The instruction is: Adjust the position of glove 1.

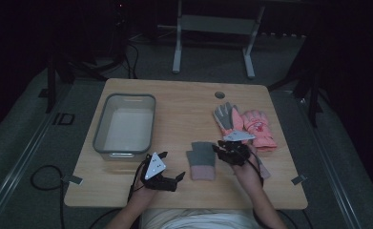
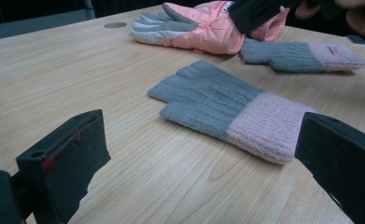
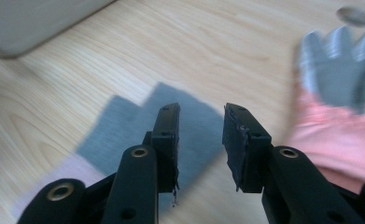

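Note:
A grey knit glove with a pink cuff (image 1: 202, 160) lies flat near the table's front middle. My left gripper (image 1: 172, 165) rests just left of it, open wide, and the glove (image 2: 227, 107) lies ahead of its empty jaws. My right gripper (image 1: 218, 147) hovers at the glove's right edge. Its jaws (image 3: 201, 109) stand partly open with nothing between them, above the glove's grey part (image 3: 124, 133). A second knit glove (image 2: 301, 56) lies farther right. Beyond it lie two pink and grey ski gloves (image 1: 245, 125).
A grey plastic bin (image 1: 125, 125) stands at the table's left, and its corner (image 3: 31, 18) shows in the right gripper view. A round cable hole (image 1: 220, 94) sits near the far edge. Bare wood runs between the bin and the gloves.

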Demonstrator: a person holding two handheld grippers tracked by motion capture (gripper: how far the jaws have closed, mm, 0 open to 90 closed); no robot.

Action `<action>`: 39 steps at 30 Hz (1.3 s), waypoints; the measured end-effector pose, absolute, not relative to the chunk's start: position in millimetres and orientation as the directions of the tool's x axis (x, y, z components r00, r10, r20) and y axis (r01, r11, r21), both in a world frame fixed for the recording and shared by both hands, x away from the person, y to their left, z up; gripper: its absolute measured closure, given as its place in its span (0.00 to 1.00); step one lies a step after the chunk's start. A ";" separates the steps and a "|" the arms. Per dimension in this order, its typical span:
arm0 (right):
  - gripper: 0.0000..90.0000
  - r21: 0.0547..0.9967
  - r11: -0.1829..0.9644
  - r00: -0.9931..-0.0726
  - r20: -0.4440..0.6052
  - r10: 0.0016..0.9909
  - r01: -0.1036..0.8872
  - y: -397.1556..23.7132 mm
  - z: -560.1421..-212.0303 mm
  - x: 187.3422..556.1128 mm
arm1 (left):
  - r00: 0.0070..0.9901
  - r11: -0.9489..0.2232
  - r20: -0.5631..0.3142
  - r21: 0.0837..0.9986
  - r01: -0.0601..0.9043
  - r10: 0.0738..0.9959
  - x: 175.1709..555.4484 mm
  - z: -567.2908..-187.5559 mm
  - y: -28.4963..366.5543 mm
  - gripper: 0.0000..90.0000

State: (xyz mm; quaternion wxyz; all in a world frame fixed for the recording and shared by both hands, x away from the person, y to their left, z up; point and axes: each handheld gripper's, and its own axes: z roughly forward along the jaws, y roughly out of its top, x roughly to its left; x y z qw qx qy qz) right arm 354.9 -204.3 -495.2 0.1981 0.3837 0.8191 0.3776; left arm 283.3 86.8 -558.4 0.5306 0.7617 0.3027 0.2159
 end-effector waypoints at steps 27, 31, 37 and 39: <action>0.65 0.606 0.574 -0.735 0.026 0.678 0.551 -328.4 -535.7 371.0 | 0.715 -0.260 0.024 0.939 0.223 0.699 282.1 -558.5 85.4 0.02; 0.69 0.599 0.599 -0.745 -0.005 0.667 0.531 -326.5 -536.0 369.6 | 0.717 -0.262 0.023 0.938 0.225 0.697 282.4 -558.4 85.3 0.02; 0.90 0.629 0.570 -0.723 -0.017 0.690 0.529 -325.3 -538.8 362.2 | 0.717 -0.262 0.023 0.939 0.225 0.696 282.4 -558.5 85.4 0.02; 0.92 0.636 0.537 -0.692 -0.005 0.722 0.555 -323.1 -539.2 359.1 | 0.716 -0.259 0.018 0.939 0.228 0.698 282.7 -558.5 85.4 0.02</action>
